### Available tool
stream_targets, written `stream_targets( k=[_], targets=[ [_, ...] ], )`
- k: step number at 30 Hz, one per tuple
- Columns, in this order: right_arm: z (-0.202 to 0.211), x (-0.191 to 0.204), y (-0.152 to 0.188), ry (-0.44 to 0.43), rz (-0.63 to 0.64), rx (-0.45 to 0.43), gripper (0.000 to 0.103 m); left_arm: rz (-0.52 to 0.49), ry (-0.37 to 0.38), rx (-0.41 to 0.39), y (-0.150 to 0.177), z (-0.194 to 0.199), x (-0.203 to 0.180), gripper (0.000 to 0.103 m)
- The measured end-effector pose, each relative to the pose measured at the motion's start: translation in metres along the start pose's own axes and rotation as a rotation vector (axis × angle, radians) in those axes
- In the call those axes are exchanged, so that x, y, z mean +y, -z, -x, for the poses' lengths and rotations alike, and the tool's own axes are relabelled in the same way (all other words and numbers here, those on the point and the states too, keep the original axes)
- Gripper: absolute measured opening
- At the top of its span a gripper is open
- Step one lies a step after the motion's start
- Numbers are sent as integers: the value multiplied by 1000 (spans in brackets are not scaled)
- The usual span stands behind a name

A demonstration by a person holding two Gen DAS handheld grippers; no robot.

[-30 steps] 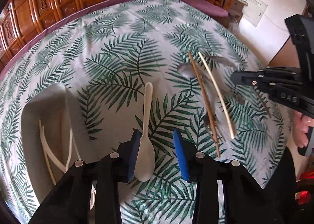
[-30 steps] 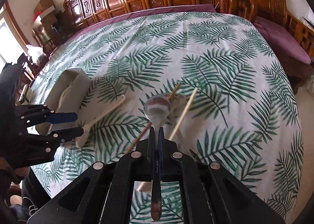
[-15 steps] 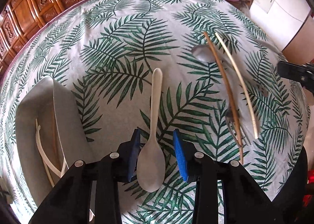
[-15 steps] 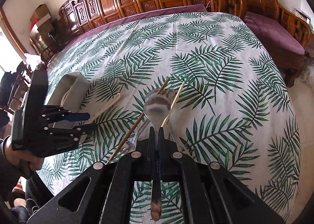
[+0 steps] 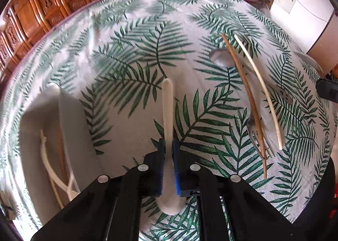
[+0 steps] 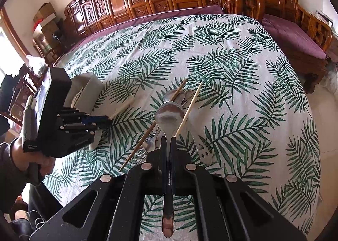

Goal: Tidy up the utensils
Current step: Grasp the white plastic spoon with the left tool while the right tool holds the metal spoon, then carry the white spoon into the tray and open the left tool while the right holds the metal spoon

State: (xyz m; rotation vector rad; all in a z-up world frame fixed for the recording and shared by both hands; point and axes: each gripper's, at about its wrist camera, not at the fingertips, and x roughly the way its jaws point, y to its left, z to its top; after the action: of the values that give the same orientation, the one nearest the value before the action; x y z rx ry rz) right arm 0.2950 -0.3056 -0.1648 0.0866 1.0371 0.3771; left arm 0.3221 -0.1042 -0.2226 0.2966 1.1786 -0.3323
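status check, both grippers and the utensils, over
Left gripper shut on white spoon. Right gripper shut on metal spoon. Organizer tray left of white spoon; chopsticks, fork loose on tablecloth.

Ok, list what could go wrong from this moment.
1. The left gripper pinches the white spoon near its bowl, long handle sticking forward; it might pivot or slip in transit.
2. The right gripper clamps the metal spoon directly above the crossed chopsticks and fork; dipping could scatter them.

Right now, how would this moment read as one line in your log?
left tool: shut on white spoon | right tool: shut on metal spoon | tray: holds chopsticks | cloth: chopsticks, fork, spoon left
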Motion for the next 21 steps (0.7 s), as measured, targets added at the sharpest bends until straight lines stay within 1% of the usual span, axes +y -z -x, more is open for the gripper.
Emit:
stream_targets(
  k=[2,11,21],
  targets=[
    [2,3,1,-1,3,-1,4,9,16,-18,0,10,0,6],
    [13,22,-1,-16,20,-19,4,24,35,-122,2,59,2,6],
    [25,48,-11,-36,53,-55,4,60,52,-211,16,109,21,6]
  ],
)
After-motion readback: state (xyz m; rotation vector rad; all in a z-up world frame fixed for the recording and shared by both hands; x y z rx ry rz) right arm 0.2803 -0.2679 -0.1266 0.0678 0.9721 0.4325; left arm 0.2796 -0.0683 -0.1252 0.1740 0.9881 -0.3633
